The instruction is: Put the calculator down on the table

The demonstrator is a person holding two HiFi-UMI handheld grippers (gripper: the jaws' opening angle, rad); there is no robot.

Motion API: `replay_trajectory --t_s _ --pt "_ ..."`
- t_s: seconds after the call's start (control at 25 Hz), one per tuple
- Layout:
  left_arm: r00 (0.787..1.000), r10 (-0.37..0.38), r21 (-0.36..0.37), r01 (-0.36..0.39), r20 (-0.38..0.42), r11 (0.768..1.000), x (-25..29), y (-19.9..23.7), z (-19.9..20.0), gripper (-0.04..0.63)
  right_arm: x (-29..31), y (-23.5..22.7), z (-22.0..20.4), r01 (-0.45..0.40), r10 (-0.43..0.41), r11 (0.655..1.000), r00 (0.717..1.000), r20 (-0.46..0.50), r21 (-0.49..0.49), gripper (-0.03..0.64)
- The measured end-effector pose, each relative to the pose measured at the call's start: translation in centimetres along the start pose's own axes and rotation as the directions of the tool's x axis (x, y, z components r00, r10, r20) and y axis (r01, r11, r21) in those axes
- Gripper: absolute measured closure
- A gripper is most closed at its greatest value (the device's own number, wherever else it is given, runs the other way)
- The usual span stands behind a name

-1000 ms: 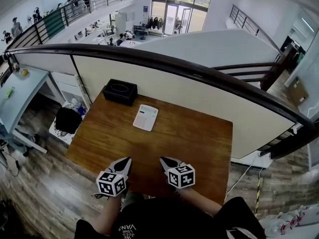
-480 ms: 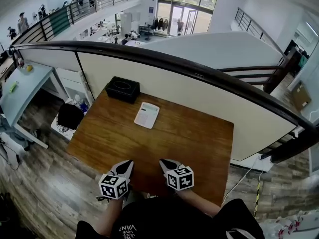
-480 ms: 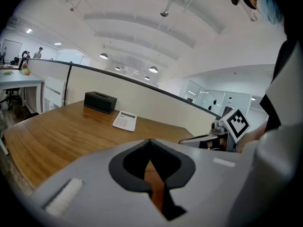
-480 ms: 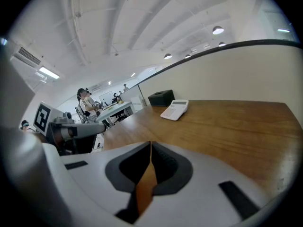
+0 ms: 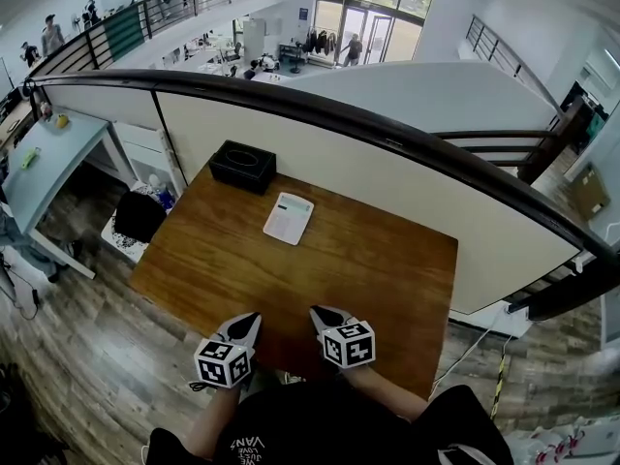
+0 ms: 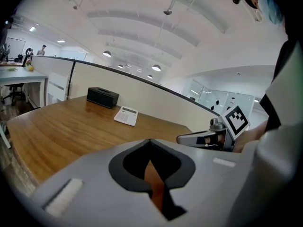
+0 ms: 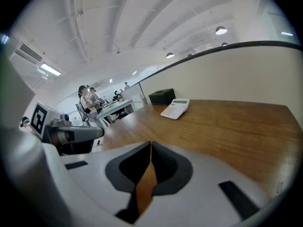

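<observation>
Wood-grained brown table fills the middle of the head view, with the white calculator lying flat on it toward the far edge, keys up. A black tissue box sits at the far left corner, near the calculator but apart from it. At the near edge, the left gripper and the right gripper hover side by side with a gap between them, well apart from the calculator (each one carries its marker cube).

From the left gripper view, the left gripper has its jaws pressed together with nothing between them. Beyond them the table stretches away to the calculator and, behind it to the left, the tissue box. The right gripper shows at the right.

From the right gripper view, the right gripper also has its jaws closed on nothing. The calculator rests on the table far ahead, the tissue box just behind it, and the left gripper shows at the left.
</observation>
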State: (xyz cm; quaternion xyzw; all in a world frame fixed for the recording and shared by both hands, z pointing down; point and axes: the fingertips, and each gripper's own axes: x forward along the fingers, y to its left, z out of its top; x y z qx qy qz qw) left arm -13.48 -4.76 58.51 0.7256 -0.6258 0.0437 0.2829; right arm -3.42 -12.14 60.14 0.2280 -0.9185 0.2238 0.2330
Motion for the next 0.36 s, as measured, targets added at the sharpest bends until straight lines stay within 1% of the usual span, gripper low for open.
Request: replay_trajectory --t_s 0.12,0.36 --pt "1.000 0.005 -0.012 -0.006 -0.011 1.000 -0.09 -0.04 -0.57 0.584 0.01 0.07 -0.03 -0.003 0.003 1.000 1.000 -0.004 -0.001 0.597" --pt "1.000 0.010 -0.001 -0.010 -0.017 1.000 0.01 0.12 -0.62 0.584 0.35 -0.07 0.06 -0.001 0.001 1.000 1.000 -0.004 0.000 0.597"
